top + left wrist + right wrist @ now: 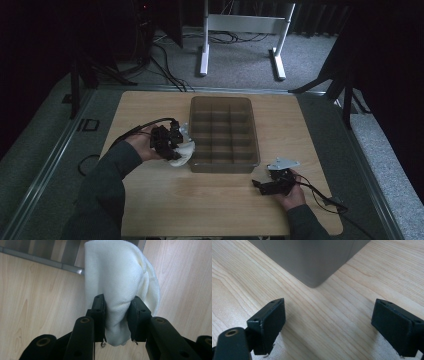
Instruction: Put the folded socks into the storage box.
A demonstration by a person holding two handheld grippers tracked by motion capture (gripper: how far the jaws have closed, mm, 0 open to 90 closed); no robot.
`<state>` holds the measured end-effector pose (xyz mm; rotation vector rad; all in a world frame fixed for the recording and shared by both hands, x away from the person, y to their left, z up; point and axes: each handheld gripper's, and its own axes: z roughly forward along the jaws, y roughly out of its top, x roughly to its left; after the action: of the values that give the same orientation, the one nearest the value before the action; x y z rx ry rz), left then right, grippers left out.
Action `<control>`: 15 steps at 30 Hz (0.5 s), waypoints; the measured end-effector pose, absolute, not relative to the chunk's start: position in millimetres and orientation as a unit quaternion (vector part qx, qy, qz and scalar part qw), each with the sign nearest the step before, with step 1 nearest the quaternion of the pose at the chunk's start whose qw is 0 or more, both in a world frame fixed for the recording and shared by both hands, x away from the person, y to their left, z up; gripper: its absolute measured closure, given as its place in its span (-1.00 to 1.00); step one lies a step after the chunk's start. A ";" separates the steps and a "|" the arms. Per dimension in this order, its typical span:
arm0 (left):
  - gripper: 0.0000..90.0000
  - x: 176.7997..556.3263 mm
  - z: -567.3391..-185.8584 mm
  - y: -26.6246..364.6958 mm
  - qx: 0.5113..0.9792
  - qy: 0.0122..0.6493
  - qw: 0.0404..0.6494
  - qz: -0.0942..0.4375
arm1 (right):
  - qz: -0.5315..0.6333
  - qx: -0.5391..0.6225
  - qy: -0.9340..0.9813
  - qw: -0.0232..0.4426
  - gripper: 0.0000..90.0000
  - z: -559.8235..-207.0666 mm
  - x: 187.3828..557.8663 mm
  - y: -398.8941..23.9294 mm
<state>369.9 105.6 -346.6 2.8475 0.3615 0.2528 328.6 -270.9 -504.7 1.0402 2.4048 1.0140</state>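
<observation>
My left gripper (172, 144) is shut on a white knitted cloth (183, 152), held just left of the grey divided bin (249, 131). Seen along the left gripper's jaws, the white cloth (120, 287) is pinched between both pads and bulges above and below them; the left gripper (117, 315) hangs over the wooden table with the bin's rim (50, 262) behind. My right gripper (266, 181) rests low on the table near the bin's front right corner. In its own view the right gripper (329, 327) stands wide open with nothing between the jaws, facing the bin's corner (312, 265).
The bin has several compartments that look empty. Bare wooden table (200, 200) lies in front of the bin and to both sides. Cables trail from each gripper. A white desk frame (240, 30) and cables stand on the floor beyond the table.
</observation>
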 end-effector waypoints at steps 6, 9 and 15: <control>0.55 374.4 -344.7 95.5 0.981 0.114 0.128 0.088 | 0.356 0.365 0.844 0.165 -0.74 -504.8 328.6 -270.9; 0.55 375.9 -344.6 91.6 0.980 0.112 0.135 0.088 | 0.356 0.365 0.844 0.165 -0.74 -504.8 328.5 -270.9; 0.55 378.7 -348.1 82.9 0.981 0.105 0.134 0.089 | 0.356 0.365 0.844 0.165 -0.74 -504.8 328.6 -270.9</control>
<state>378.7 82.9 -348.1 2.8442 0.3039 0.2565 328.6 -270.9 -504.8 1.0402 2.4042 1.0151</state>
